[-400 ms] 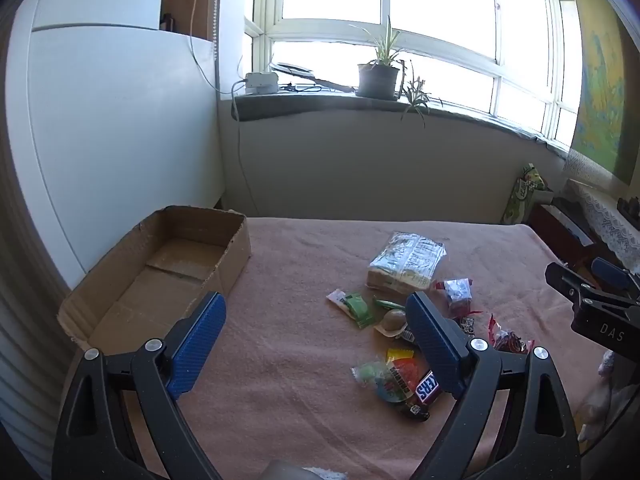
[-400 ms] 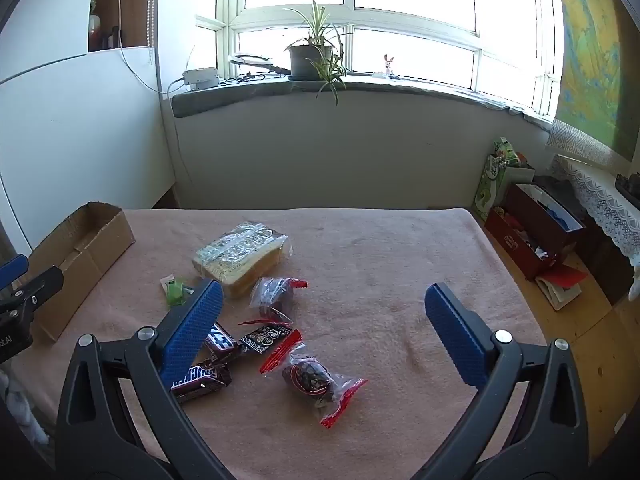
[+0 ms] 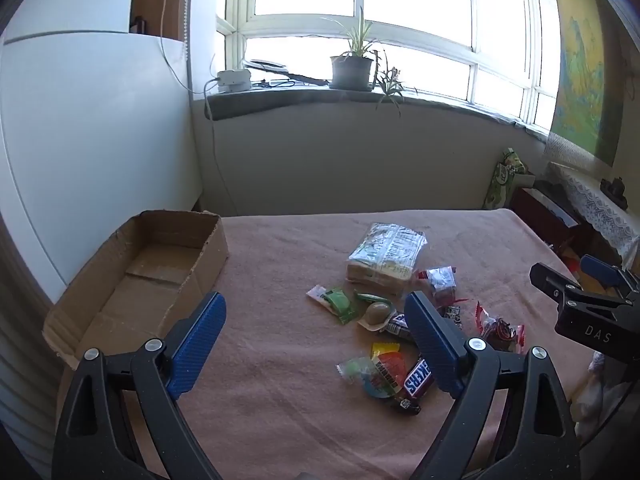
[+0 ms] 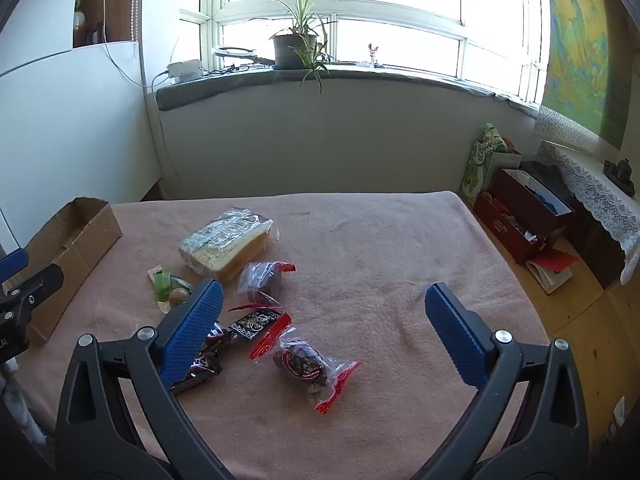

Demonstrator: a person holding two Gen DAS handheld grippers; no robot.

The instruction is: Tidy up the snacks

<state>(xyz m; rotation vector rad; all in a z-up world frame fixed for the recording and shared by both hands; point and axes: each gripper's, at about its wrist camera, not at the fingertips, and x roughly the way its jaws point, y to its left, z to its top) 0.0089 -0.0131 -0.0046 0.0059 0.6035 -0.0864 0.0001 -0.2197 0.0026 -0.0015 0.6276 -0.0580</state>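
- The left gripper (image 3: 316, 336), black-framed with blue ribbed pads, hovers over the pink towel-covered counter (image 3: 280, 264); its jaws stand wide apart and hold nothing.
- The right gripper (image 4: 322, 324), of the same build, also hovers with its jaws spread wide and empty.
- The open brown cardboard box (image 3: 148, 272) sits at about 10 o'clock from the left gripper, at the counter's left edge, with nothing visible inside it.
- The clear-wrapped loaf of sliced bread (image 3: 384, 258) lies at about 1 o'clock from the left gripper, at the far end of the snack pile.
- Just in front of the loaf lie a small green-and-white sachet (image 3: 336, 300) and a round brownish sweet in clear wrap (image 3: 378, 312).
- Nearer the camera, a blue-and-brown Snickers bar (image 3: 416, 376) touches an orange-and-yellow candy packet (image 3: 386, 364), close beside the left gripper's right pad.
- In the right wrist view, a clear zip bag with a red seal holding dark pieces (image 4: 304, 362) lies between the right gripper's pads, toward 11 o'clock from their midpoint.
- A second clear red-sealed bag (image 4: 262, 278) lies just beside the loaf.
- A potted green spider plant (image 4: 298, 46) stands on the windowsill at 12 o'clock.
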